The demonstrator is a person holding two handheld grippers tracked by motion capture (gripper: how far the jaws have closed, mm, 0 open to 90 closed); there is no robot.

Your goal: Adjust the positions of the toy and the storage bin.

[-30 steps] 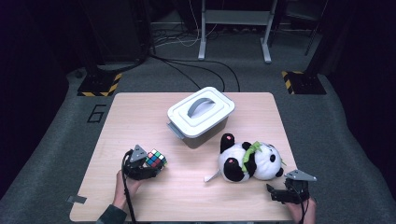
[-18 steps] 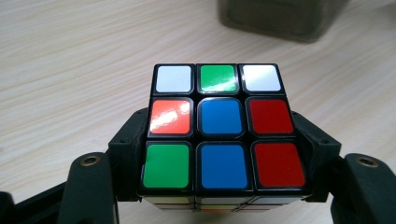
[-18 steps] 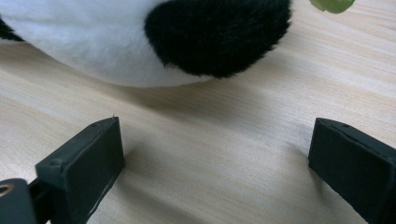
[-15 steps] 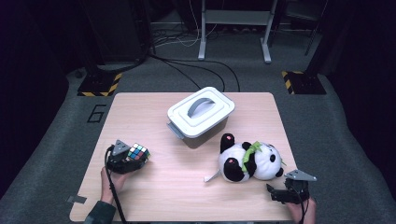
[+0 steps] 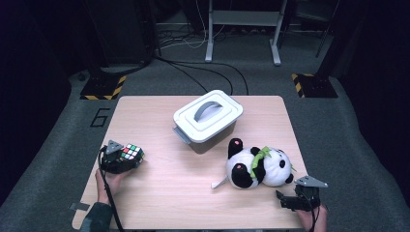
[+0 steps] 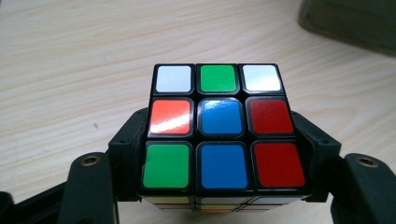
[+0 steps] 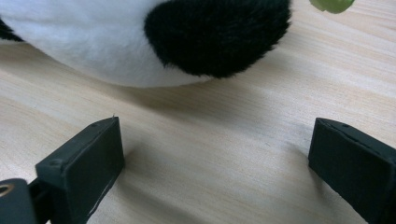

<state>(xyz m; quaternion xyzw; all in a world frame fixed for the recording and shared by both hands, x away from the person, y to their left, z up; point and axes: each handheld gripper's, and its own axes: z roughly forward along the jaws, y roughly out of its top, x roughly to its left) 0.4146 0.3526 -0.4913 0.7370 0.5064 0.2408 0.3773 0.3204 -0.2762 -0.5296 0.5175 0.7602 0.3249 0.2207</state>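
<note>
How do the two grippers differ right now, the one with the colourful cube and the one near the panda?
The left gripper is shut on the puzzle cube, its jaws pressed against the cube's sides; the right gripper stands open with nothing between its jaws. The left gripper sits at the table's left edge, far from the plush panda; the right gripper rests just short of the panda. Both sit low over the wooden table, each in a hand.
</note>
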